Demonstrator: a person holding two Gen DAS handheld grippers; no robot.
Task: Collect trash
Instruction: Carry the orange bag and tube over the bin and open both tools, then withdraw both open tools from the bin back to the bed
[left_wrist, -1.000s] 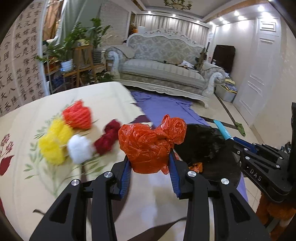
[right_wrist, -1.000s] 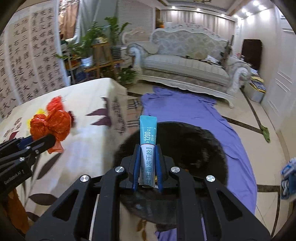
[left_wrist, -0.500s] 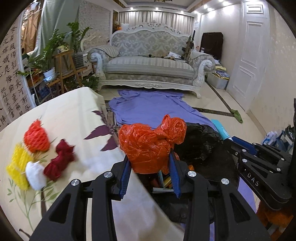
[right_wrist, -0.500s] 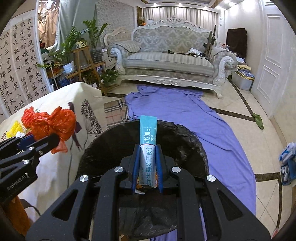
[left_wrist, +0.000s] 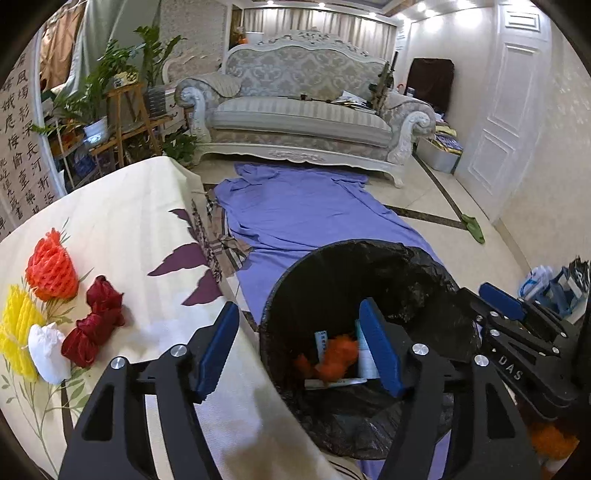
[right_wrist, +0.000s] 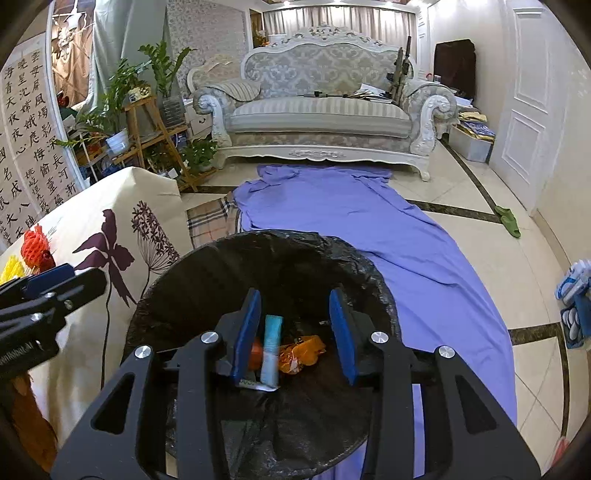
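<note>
1. Here the left hand-held gripper (left_wrist: 299, 349) hangs over the near rim of the black-lined trash bin (left_wrist: 424, 280); its jaws are opening, nothing is gripped between the blue pads, and the gap looks down into the bin.
2. The crumpled orange bag (left_wrist: 338, 356) lies at the bottom of the bin, below and just beyond the left pads – apart from them.
3. The right hand-held gripper (right_wrist: 295, 328) is also over the bin, jaws opening, pads clear of everything.
4. The teal and white tube (right_wrist: 270, 350) shows in the gap, nearer the left pad, blurred and standing on end, touching neither pad – it is inside the bin among orange wrappers (right_wrist: 301, 352).
5. On the table (left_wrist: 122, 221), left of the bin, more trash lies together: an orange foam net (left_wrist: 50, 267), a yellow foam net (left_wrist: 16, 332), a white wad (left_wrist: 46, 350) and a dark red bundle (left_wrist: 94, 325), all well apart from both grippers.
6. A purple cloth (right_wrist: 369, 229) covers the floor beyond the bin.
</note>
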